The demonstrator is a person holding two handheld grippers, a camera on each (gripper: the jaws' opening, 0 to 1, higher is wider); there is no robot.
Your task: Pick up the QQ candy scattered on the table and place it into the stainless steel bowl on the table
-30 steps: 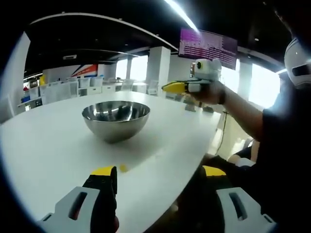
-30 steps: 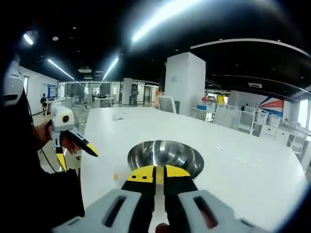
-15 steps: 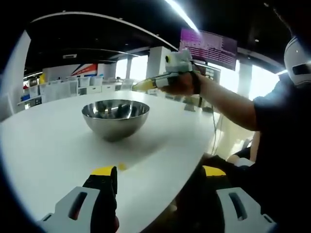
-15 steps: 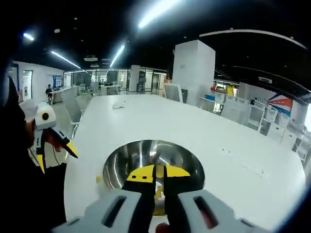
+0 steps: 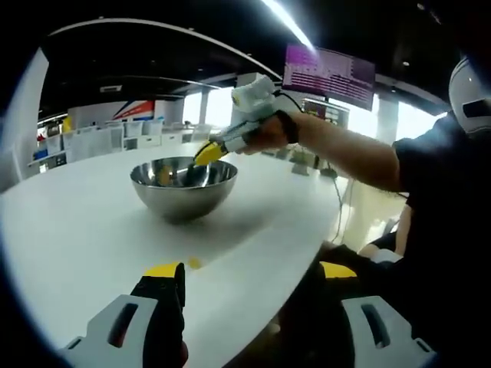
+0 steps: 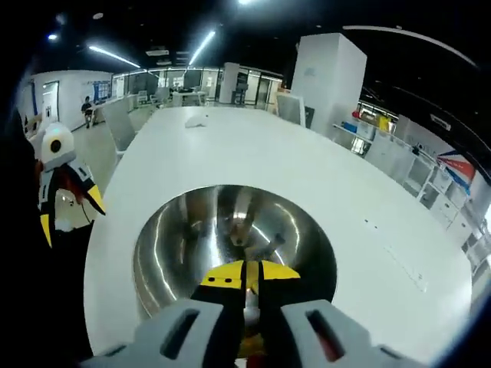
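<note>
White table (image 5: 69,230): one bowl (image 5: 184,188), one candy (image 5: 195,264).

bowl (image 5: 182,187) on table (image 5: 77,230), candy (image 5: 195,264) perhaps beside it

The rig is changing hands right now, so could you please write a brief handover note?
Right gripper: jaws together over the stainless steel bowl, pinching something yellow, apparently a candy, not yet released.
Left gripper: open, empty, low near the table edge.
One yellow candy lies on the table just ahead of the left gripper.
Left to do: release into the bowl, then collect that candy.
</note>
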